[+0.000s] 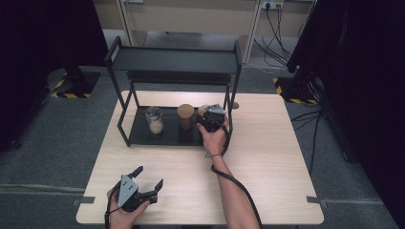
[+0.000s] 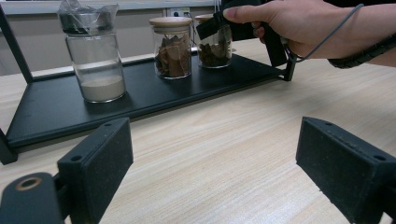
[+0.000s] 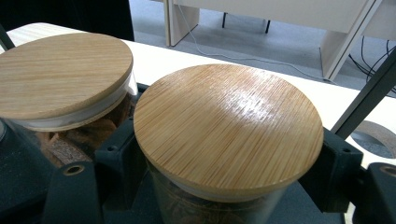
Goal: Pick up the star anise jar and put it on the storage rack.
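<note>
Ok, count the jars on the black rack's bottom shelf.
3, in a row on the bottom shelf: powder jar at left, middle jar with a wooden lid, right jar gripped by the right tongs. None look hidden.

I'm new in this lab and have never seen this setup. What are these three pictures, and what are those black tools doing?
A person holds a hand-operated claw in each hand. One picture looks down from above; the other two come from cameras riding on each claw. On the wooden table stands a black rack whose lower shelf carries three glass jars. The right claw is shut on the right jar with a wooden lid. The left claw rests open near the table's front edge, holding nothing.
</note>
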